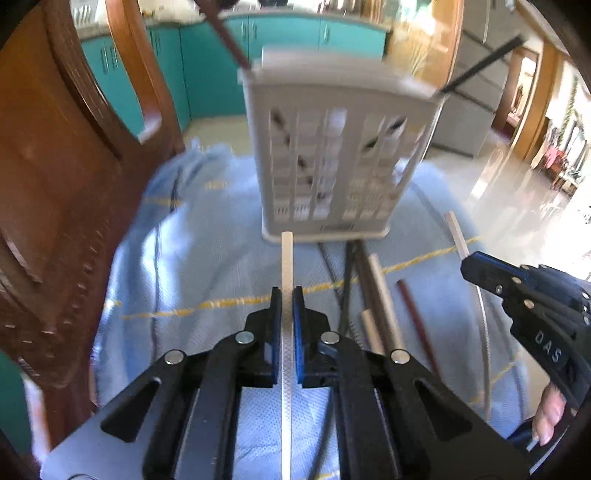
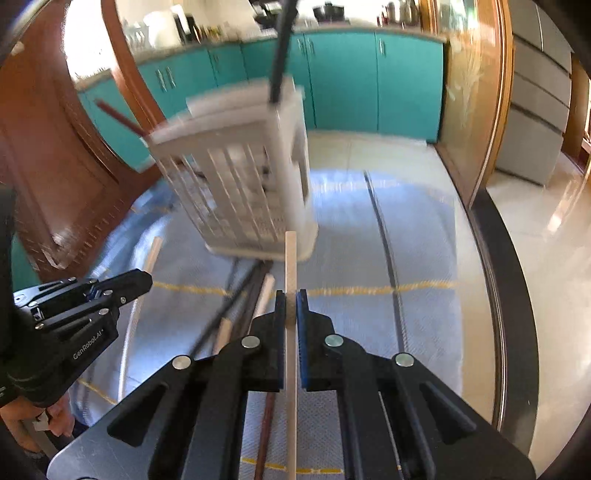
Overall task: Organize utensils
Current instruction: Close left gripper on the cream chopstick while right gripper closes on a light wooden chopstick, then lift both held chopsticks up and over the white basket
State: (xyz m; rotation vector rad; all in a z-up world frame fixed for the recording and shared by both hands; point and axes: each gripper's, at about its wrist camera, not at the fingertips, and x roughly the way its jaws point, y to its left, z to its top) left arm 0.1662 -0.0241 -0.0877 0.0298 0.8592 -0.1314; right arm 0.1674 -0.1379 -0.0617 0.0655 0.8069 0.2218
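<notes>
A grey slotted utensil holder (image 1: 332,155) stands on the blue cloth; it also shows in the right wrist view (image 2: 251,184). A brown chopstick (image 1: 227,35) and a black chopstick (image 1: 480,64) stick out of it. My left gripper (image 1: 287,295) is shut on a white textured chopstick (image 1: 286,258) pointing at the holder's base. My right gripper (image 2: 291,299) is shut on a cream chopstick (image 2: 290,258), also pointing toward the holder. Several loose chopsticks (image 1: 373,295) lie on the cloth between the grippers; they also show in the right wrist view (image 2: 240,306).
A blue cloth (image 1: 207,258) covers the table. A dark wooden chair back (image 1: 55,184) stands at the left. The table's dark edge (image 2: 509,295) curves along the right. Teal cabinets (image 2: 369,81) stand beyond.
</notes>
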